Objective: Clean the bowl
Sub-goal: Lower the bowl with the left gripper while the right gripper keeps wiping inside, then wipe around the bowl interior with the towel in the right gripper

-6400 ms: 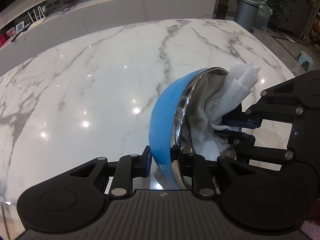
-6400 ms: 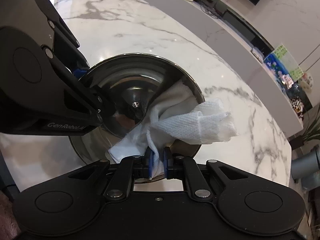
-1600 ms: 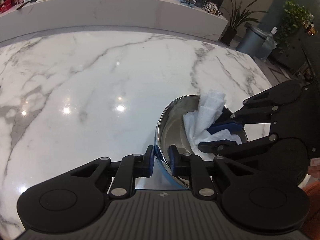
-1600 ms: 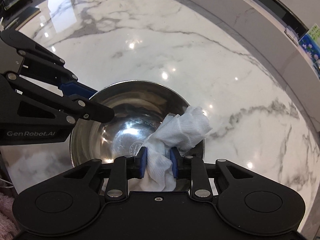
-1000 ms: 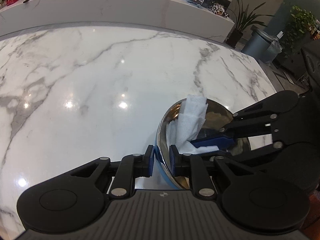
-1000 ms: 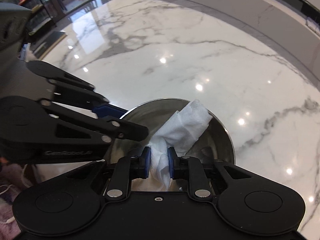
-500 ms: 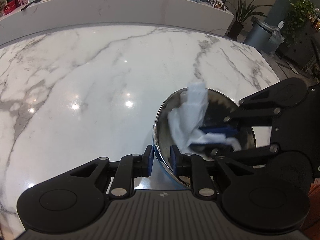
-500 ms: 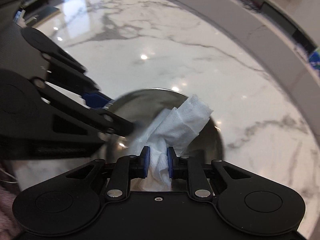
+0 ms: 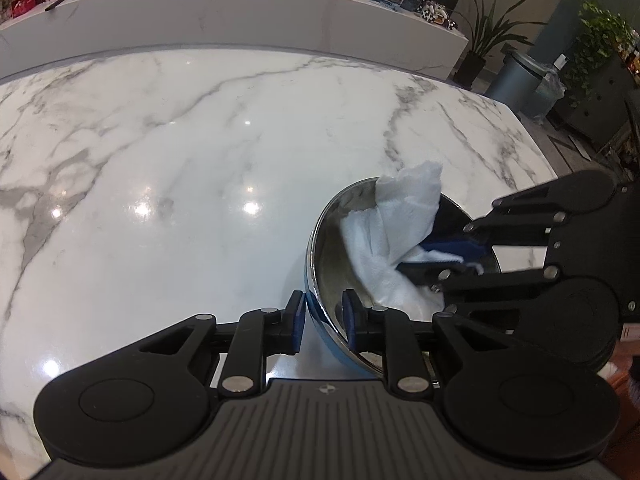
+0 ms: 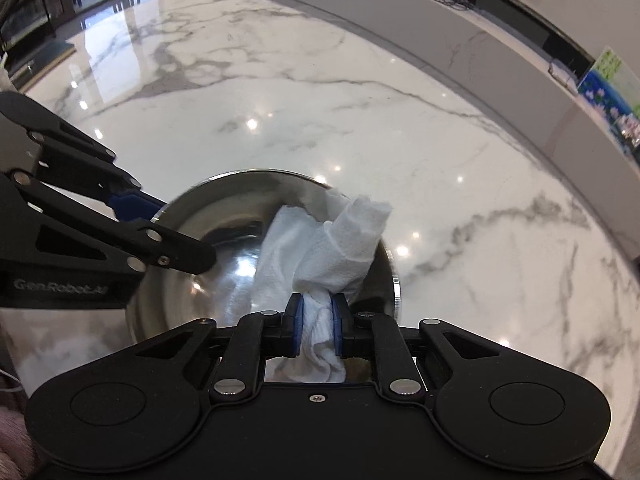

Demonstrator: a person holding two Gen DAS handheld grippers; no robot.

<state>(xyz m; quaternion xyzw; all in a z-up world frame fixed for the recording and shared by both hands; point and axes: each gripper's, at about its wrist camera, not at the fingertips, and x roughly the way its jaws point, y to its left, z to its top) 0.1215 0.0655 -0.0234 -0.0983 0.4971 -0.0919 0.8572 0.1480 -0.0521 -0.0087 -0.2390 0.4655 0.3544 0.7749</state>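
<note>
A steel bowl (image 9: pixel 332 236) with a blue outside stands on the marble table, its shiny inside showing in the right wrist view (image 10: pixel 224 248). My left gripper (image 9: pixel 322 320) is shut on the bowl's near rim, one finger inside and one outside. My right gripper (image 10: pixel 317 322) is shut on a crumpled white paper towel (image 10: pixel 324 248) that lies against the bowl's inner wall and rises over the far rim. The towel also shows in the left wrist view (image 9: pixel 400 236), with the right gripper (image 9: pixel 444 258) reaching into the bowl from the right.
The white marble table (image 9: pixel 180 168) spreads wide to the left and beyond the bowl. A long counter (image 9: pixel 240 12) with small items runs along the back. A grey bin (image 9: pixel 516 80) and plants stand on the floor at the far right.
The right gripper has dragged the towel around inside the bowl, from the middle toward the far wall. The bowl, tilted on edge several seconds ago, now sits nearly level. The left grip is unchanged.
</note>
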